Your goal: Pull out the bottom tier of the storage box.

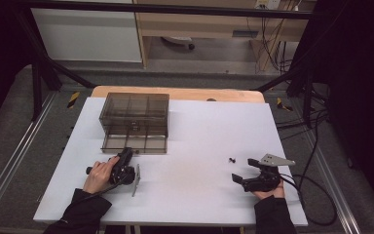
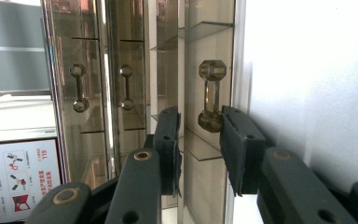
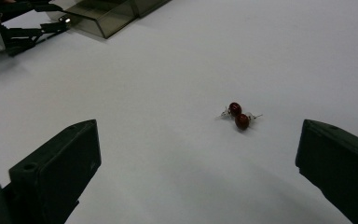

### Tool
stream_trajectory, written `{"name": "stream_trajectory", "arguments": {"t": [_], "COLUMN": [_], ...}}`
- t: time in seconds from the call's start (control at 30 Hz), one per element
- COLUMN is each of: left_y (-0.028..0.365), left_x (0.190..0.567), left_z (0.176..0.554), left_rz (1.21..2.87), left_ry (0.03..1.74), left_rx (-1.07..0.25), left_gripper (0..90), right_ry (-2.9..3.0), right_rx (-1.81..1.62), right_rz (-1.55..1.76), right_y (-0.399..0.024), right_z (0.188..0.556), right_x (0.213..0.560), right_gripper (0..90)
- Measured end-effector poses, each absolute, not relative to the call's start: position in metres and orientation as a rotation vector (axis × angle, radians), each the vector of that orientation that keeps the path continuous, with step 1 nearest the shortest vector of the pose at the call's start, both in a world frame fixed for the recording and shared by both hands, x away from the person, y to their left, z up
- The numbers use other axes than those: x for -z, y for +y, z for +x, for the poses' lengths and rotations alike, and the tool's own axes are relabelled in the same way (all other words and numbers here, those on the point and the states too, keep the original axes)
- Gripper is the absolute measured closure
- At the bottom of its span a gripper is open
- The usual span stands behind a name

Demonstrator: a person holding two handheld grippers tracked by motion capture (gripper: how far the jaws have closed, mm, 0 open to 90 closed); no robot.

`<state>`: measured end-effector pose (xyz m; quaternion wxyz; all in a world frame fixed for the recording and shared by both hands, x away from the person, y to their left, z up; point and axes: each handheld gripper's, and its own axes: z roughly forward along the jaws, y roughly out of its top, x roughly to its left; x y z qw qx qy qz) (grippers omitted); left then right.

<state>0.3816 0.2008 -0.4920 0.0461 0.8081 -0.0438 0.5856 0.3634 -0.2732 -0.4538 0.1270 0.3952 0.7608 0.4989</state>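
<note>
The left gripper (image 1: 126,157) sits at lower left of the high view, its nose against the front of a smoked plastic box (image 1: 135,114) whose lowest drawer (image 1: 135,144) stands pulled out toward the person. The right gripper (image 1: 246,171) rests at lower right on the white table (image 1: 195,136), jaws spread wide and holding nothing. Just above and left of it lie two small dark earrings (image 1: 232,160), apart from both grippers and well to the right of the box.

In the left gripper view the picture is turned on its side, so the drawer fronts run as vertical bands. The left gripper (image 2: 200,140) has one jaw on each side of the nearest drawer's faceted handle (image 2: 211,95), at its lower knob. A narrow gap shows on each side, so the jaws look released or only lightly closing; I judge the hand is there to pull or steady that drawer.

In the right gripper view the right gripper (image 3: 198,163) frames the scene with both jaws far apart at the bottom corners. The earrings (image 3: 238,116), two dark red beads with clear backs touching each other, lie right of centre between and ahead of the jaws, likely lined up for a pick. The drawer (image 3: 100,16) and the left gripper (image 3: 51,25) appear at upper left.
</note>
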Motion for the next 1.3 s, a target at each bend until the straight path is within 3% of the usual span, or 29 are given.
{"name": "stream_trajectory", "arguments": {"t": [0.27,0.6,1.3], "left_y": [0.201,0.202,0.208], "left_x": [0.491,0.484,0.46], "left_z": [0.381,0.382,0.374], "left_rz": [2.474,2.495,2.396], "left_ry": [-0.121,-0.028,0.299], "left_rx": [-1.774,-1.667,-1.443], "left_gripper": [67.5,62.0,32.4], "right_ry": [2.215,2.217,2.219], "right_rx": [-1.451,-1.448,-1.445], "right_rz": [1.151,1.154,1.156], "right_y": [-0.273,-0.273,-0.273], "right_z": [0.363,0.364,0.364], "right_x": [0.454,0.454,0.454], "right_gripper": [0.6,0.6,0.6]}}
